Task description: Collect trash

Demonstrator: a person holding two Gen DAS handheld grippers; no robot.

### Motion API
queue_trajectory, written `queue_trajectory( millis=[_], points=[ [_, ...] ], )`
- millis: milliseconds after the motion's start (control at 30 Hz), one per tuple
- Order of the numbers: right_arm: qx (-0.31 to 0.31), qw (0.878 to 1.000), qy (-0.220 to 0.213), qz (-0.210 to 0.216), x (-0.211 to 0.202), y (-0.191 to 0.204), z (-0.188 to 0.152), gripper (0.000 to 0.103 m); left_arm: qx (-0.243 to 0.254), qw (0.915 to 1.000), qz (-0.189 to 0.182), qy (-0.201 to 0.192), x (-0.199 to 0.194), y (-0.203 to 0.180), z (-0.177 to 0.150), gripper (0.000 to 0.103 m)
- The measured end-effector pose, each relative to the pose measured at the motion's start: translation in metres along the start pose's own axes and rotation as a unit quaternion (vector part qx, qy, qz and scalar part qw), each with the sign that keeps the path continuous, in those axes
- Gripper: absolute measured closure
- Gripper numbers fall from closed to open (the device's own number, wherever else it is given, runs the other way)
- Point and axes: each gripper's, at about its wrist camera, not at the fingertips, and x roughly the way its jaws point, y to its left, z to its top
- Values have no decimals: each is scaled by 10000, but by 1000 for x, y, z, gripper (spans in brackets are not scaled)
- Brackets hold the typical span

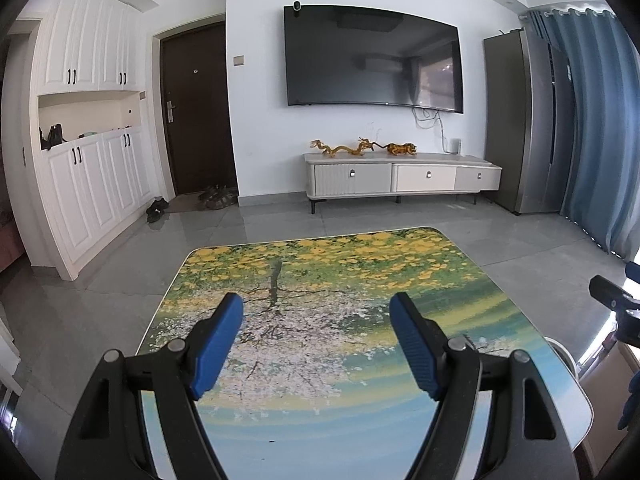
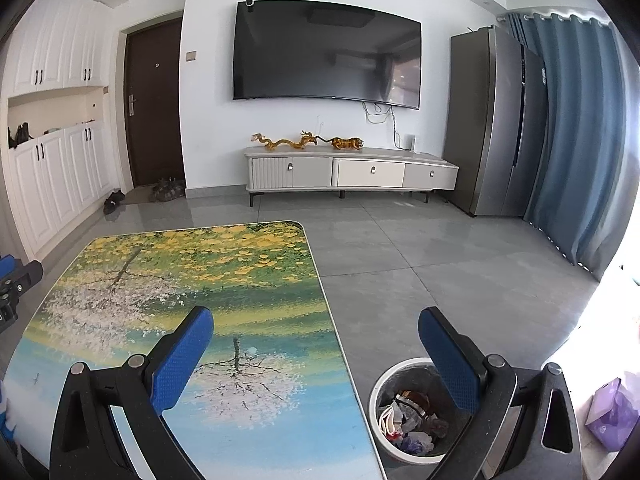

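A white round trash bin [image 2: 380, 390] stands on the floor right of the table and holds several crumpled wrappers [image 2: 412, 420]. My right gripper [image 2: 316, 320] is open and empty, over the table's right edge, with its right finger above the bin. My left gripper [image 1: 316, 308] is open and empty above the table [image 1: 320, 268], whose top bears a printed tree and flower picture. No loose trash shows on the table top. The bin's rim [image 1: 566, 354] peeks out at the table's right in the left wrist view.
A TV cabinet [image 2: 352, 172] with figurines stands under a wall TV [image 2: 326, 50]. A grey fridge [image 2: 496, 120] and blue curtain [image 2: 576, 140] are at the right, white cupboards [image 1: 92, 184] and a door [image 1: 196, 108] at the left. A purple tissue box [image 2: 610, 412] lies far right.
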Motion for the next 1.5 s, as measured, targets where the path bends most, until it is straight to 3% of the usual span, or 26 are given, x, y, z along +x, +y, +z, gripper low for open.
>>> queue_trajectory(
  millis=[567,1033,1500],
  points=[
    [-155,9998,32,90,-5,12,-4,0,-108,9999,44,39,-6,8,0,29],
    [-378,9986,5,374,2,6,-8,0,-14,9997,235,26,-7,-15,-2,29],
    [-224,9988,107,412,10,-6,-18,0,170,9996,190,141,-3,-27,-6,29]
  ],
)
